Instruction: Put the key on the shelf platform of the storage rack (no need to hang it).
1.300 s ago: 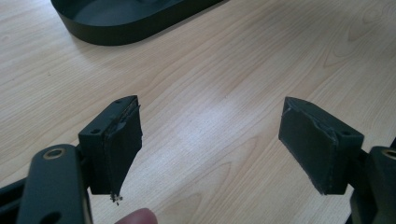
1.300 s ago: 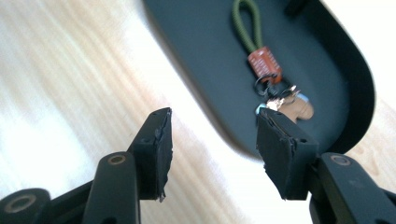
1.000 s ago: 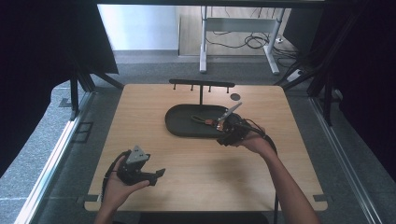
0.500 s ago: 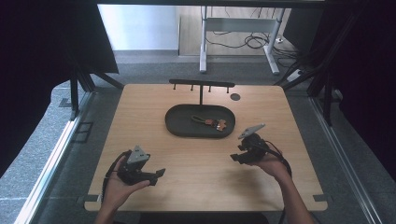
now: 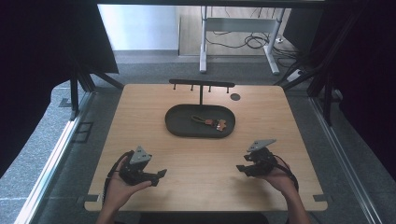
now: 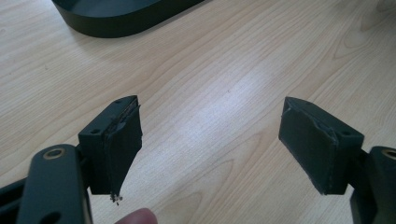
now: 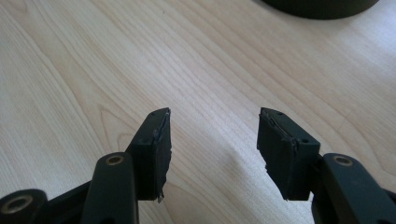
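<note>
Both empty and spread, left tongs [image 5: 161,173] and right tongs [image 5: 239,168] resting low at near tabletop [image 5: 201,158] edge, seemingly parked, keychain [image 5: 209,122] lying in black tray [image 5: 175,127] beyond.

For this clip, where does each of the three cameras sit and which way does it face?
High view: fixed above the person's side, looking forward and down on the table; both forearms enter from the bottom, holding the left gripper and right gripper.
Left gripper view: rides on the left gripper, looking along its parted fingers over bare wood toward the dark tray.
Right gripper view: rides on the right gripper, facing bare wood, tray at the top edge.
Shared: both gripper views catch the tray's edge.
</note>
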`<control>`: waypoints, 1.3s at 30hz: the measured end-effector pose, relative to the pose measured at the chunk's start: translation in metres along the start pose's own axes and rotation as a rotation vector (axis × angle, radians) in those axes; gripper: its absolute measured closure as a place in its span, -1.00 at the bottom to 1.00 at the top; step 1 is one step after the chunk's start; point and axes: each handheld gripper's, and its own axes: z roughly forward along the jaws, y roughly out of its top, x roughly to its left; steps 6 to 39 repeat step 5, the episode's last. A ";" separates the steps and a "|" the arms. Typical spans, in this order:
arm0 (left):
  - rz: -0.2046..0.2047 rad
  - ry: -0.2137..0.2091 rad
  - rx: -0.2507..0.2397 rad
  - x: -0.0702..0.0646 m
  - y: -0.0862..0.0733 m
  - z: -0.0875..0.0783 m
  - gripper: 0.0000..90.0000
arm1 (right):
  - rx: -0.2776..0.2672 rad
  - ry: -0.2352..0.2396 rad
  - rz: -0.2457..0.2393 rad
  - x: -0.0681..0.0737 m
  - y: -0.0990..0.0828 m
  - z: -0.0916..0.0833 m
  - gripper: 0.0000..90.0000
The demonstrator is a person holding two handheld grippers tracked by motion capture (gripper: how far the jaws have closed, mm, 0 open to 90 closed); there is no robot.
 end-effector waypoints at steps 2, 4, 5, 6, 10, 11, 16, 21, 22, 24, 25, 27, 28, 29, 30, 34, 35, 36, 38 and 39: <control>0.002 0.002 -0.002 0.000 0.001 -0.001 -0.52 | -0.018 -0.012 -0.001 0.001 -0.001 -0.002 -0.01; 0.000 0.003 -0.006 -0.001 0.001 -0.002 -0.52 | -0.035 -0.019 0.008 0.001 -0.003 -0.003 -0.04; -0.002 0.003 -0.006 0.000 0.001 -0.002 -0.52 | -0.040 -0.023 0.012 0.001 -0.005 -0.004 -0.06; -0.002 0.003 -0.006 0.000 0.001 -0.002 -0.52 | -0.040 -0.023 0.012 0.001 -0.005 -0.004 -0.06; -0.002 0.003 -0.006 0.000 0.001 -0.002 -0.52 | -0.040 -0.023 0.012 0.001 -0.005 -0.004 -0.06; -0.002 0.003 -0.006 0.000 0.001 -0.002 -0.52 | -0.040 -0.023 0.012 0.001 -0.005 -0.004 -0.06; -0.002 0.003 -0.006 0.000 0.001 -0.002 -0.52 | -0.040 -0.023 0.012 0.001 -0.005 -0.004 -0.06; -0.002 0.003 -0.006 0.000 0.001 -0.002 -0.52 | -0.040 -0.023 0.012 0.001 -0.005 -0.004 -0.06; -0.002 0.003 -0.006 0.000 0.001 -0.002 -0.52 | -0.040 -0.023 0.012 0.001 -0.005 -0.004 -0.06; -0.002 0.003 -0.006 0.000 0.001 -0.002 -0.52 | -0.040 -0.023 0.012 0.001 -0.005 -0.004 -0.06; -0.002 0.003 -0.006 0.000 0.001 -0.002 -0.52 | -0.040 -0.023 0.012 0.001 -0.005 -0.004 -0.06; -0.002 0.003 -0.006 0.000 0.001 -0.002 -0.52 | -0.040 -0.023 0.012 0.001 -0.005 -0.004 -0.06; -0.002 0.003 -0.006 0.000 0.001 -0.002 -0.52 | -0.040 -0.023 0.012 0.001 -0.005 -0.004 -0.06; -0.002 0.003 -0.006 0.000 0.001 -0.002 -0.52 | -0.040 -0.023 0.012 0.001 -0.005 -0.004 -0.06; -0.002 0.003 -0.006 0.000 0.001 -0.002 -0.52 | -0.040 -0.023 0.012 0.001 -0.005 -0.004 -0.06; -0.002 0.003 -0.006 0.000 0.001 -0.002 -0.52 | -0.040 -0.023 0.012 0.001 -0.005 -0.004 -0.06; -0.002 0.003 -0.006 0.000 0.001 -0.002 -0.52 | -0.040 -0.023 0.012 0.001 -0.005 -0.004 -0.06; -0.002 0.003 -0.006 0.000 0.001 -0.002 -0.52 | -0.040 -0.023 0.012 0.001 -0.005 -0.004 -0.06; -0.002 0.003 -0.006 0.000 0.001 -0.002 -0.52 | -0.040 -0.023 0.012 0.001 -0.005 -0.004 -0.06; -0.002 0.003 -0.006 0.000 0.001 -0.002 -0.52 | -0.040 -0.023 0.012 0.001 -0.005 -0.004 -0.06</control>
